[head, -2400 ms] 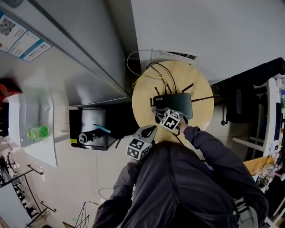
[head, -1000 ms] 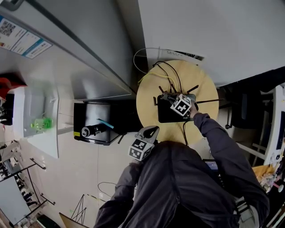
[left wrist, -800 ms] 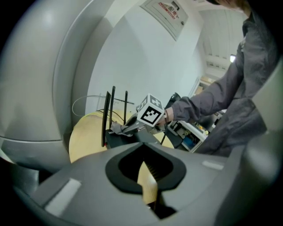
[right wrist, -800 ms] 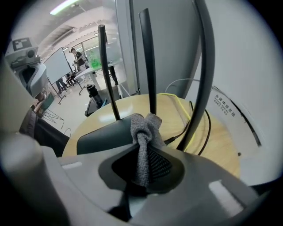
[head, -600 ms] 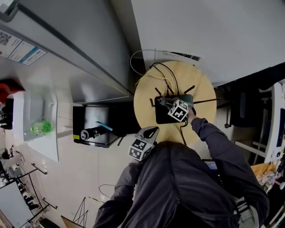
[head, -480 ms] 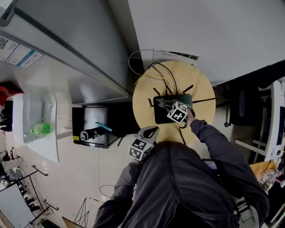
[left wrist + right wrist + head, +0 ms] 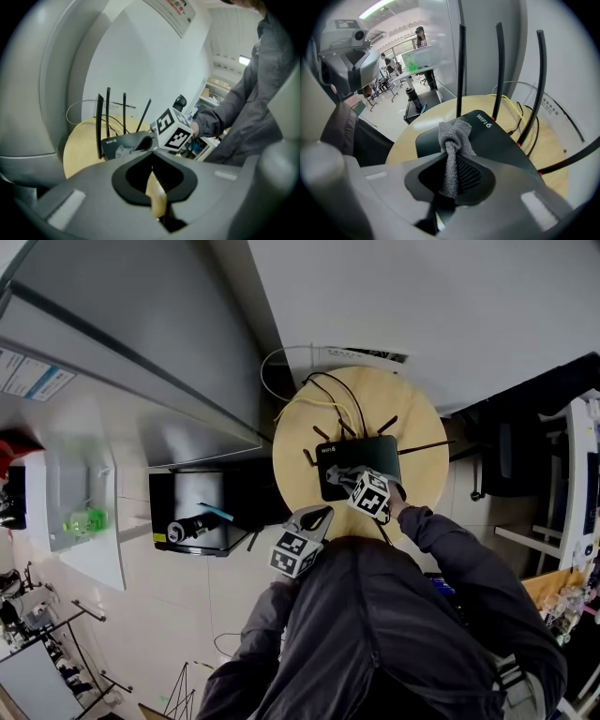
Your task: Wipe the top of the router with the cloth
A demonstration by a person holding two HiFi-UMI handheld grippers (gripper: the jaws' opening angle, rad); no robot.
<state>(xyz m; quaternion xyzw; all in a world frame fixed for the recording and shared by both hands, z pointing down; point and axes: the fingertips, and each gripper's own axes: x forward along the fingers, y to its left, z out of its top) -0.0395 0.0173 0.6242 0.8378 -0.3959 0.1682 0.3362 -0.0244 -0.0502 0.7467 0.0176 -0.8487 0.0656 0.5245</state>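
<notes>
A black router (image 7: 364, 454) with several upright antennas lies on a round wooden table (image 7: 424, 427). My right gripper (image 7: 350, 480) is shut on a grey cloth (image 7: 338, 473), whose bunched end rests on the router's top near its front left part. In the right gripper view the cloth (image 7: 452, 135) hangs out of the jaws onto the router (image 7: 499, 140), beside its white lettering. My left gripper (image 7: 315, 518) is held off the table's near edge, close to the person's body, shut with nothing in it. From the left gripper view the router (image 7: 123, 139) and cloth (image 7: 123, 151) show ahead.
Yellow and black cables (image 7: 323, 395) run from the router's back over the table's far side. A black cabinet (image 7: 197, 512) stands left of the table on the floor. A grey partition (image 7: 141, 352) runs behind it. A dark chair (image 7: 506, 451) stands to the right.
My right gripper has dragged the cloth across the router's top, from its far right part towards the near left. The left gripper has stayed where it was.
</notes>
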